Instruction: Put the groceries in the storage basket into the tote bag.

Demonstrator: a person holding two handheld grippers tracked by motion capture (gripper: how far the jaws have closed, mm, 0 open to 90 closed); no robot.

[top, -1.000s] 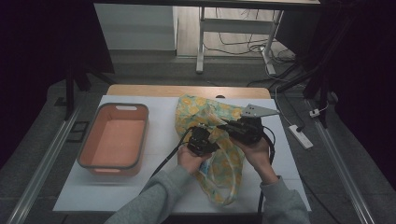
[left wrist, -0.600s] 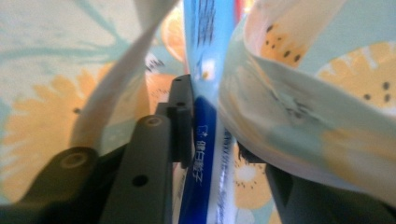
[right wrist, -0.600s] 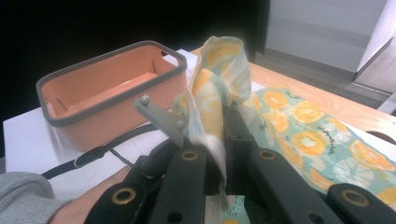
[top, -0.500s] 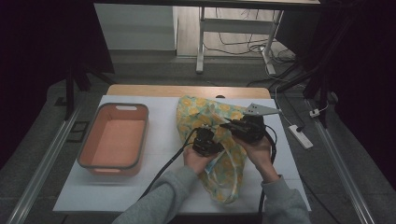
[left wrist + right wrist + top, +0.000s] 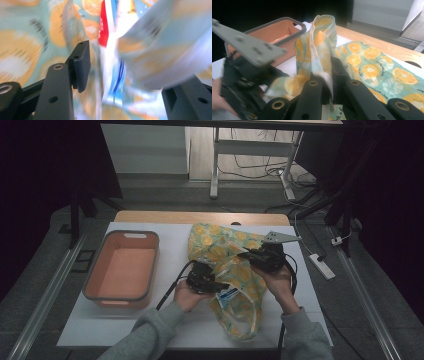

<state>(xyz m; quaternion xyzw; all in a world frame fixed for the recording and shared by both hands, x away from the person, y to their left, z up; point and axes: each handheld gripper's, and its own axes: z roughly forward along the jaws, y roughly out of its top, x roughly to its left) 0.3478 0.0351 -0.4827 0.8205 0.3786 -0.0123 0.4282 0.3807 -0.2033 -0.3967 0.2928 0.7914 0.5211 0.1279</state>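
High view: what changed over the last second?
The left gripper slid toward the table's near edge along the fruit-print bag; its fingers have just been opening, bag contents between them. The right gripper stayed clamped on the bag's fabric. The orange bin is unmoved.

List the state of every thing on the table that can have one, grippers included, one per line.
Fruit-print bag: lying on the table, crumpled, a blue and white packet at its mouth.
Bag handle: pinched and lifted in the right gripper.
Right gripper: shut on the bag handle.
Left gripper: open, jaws just been opening, bag cloth loose between them.
Orange bin: upright, empty.
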